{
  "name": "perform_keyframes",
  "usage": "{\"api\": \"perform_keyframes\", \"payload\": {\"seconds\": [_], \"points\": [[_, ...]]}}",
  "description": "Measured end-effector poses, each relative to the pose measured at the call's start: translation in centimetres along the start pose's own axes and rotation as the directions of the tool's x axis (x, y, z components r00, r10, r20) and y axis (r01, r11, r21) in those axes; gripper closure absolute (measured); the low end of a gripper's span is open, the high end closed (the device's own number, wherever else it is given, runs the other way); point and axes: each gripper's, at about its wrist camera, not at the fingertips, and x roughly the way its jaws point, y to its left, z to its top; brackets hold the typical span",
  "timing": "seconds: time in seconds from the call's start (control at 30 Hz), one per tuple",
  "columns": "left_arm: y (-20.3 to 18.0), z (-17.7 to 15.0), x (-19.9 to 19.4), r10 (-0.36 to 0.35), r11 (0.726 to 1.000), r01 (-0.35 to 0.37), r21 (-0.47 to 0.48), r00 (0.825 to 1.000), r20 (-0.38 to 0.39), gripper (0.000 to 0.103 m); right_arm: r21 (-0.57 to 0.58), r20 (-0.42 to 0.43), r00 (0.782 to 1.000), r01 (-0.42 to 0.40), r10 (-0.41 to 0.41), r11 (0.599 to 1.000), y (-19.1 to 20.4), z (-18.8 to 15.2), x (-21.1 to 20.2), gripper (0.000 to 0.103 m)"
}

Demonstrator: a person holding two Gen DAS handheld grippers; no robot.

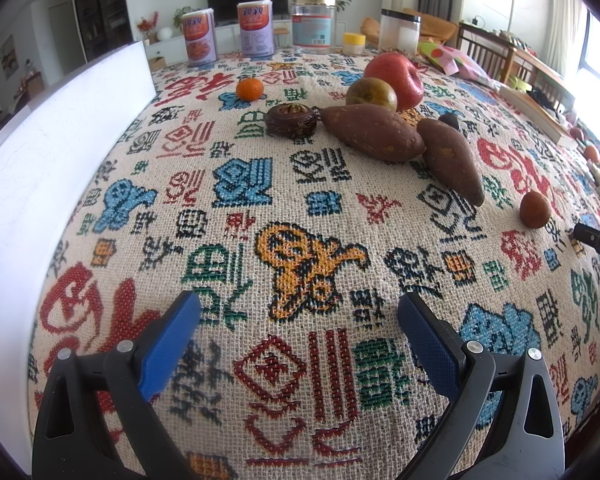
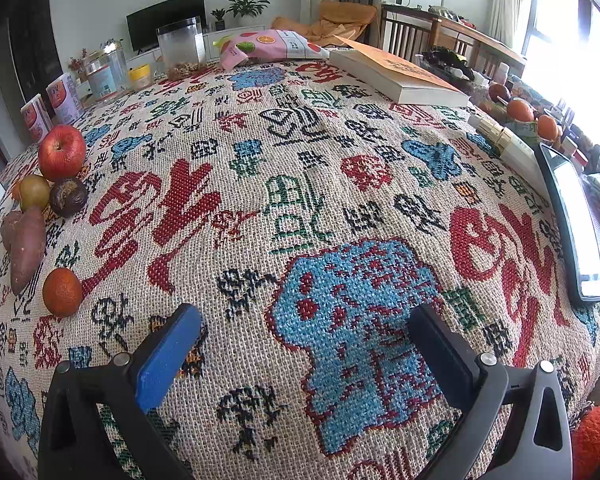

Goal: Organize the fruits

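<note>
In the left wrist view, a red apple [image 1: 396, 76], a green-brown round fruit [image 1: 370, 94], two sweet potatoes [image 1: 372, 132] [image 1: 452, 160], a dark wrinkled fruit [image 1: 290, 120], a small orange [image 1: 250, 89] and a brown-orange fruit [image 1: 534, 209] lie on the patterned tablecloth [image 1: 260, 208]. My left gripper [image 1: 300, 312] is open and empty, well short of them. In the right wrist view, the apple [image 2: 62, 152], a dark round fruit [image 2: 68, 197], a sweet potato [image 2: 28, 248] and an orange fruit [image 2: 62, 291] lie at far left. My right gripper [image 2: 306, 324] is open and empty.
A white board [image 1: 60, 152] stands at the left. Tins [image 1: 199, 36] and jars [image 1: 313, 26] line the far edge. A book [image 2: 400, 76], a pink snack bag [image 2: 272, 46] and a phone [image 2: 576, 224] lie to the right, with oranges [image 2: 520, 110] beyond the table edge.
</note>
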Motion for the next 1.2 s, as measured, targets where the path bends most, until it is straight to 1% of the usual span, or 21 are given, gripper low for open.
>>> {"api": "perform_keyframes", "payload": {"seconds": [0.93,1.0,1.1,1.17,1.2], "points": [[0.1,0.1,0.0,-0.006,1.000,0.006,-0.001,1.000,-0.003,0.003,0.000,0.001,1.000,0.001,-0.001,1.000,0.0,0.0,0.0,0.000],[0.1,0.5,0.1,-0.028,1.000,0.028,-0.004,0.999,-0.020,0.004,0.000,0.001,1.000,0.001,-0.001,1.000,0.0,0.0,0.0,0.000],[-0.2,2.6,0.6,-0.114,0.993,0.114,-0.008,0.992,-0.053,0.005,0.000,0.001,1.000,0.001,-0.001,1.000,0.0,0.0,0.0,0.000],[-0.1,4.9,0.9,-0.180,0.982,0.176,-0.073,0.983,-0.049,0.005,-0.001,0.001,1.000,0.001,-0.001,1.000,0.1,0.0,0.0,0.000],[0.1,6.2,1.2,-0.219,0.970,0.214,-0.118,0.975,-0.040,0.005,-0.001,0.001,1.000,0.001,-0.001,1.000,0.1,0.0,0.0,0.000]]}}
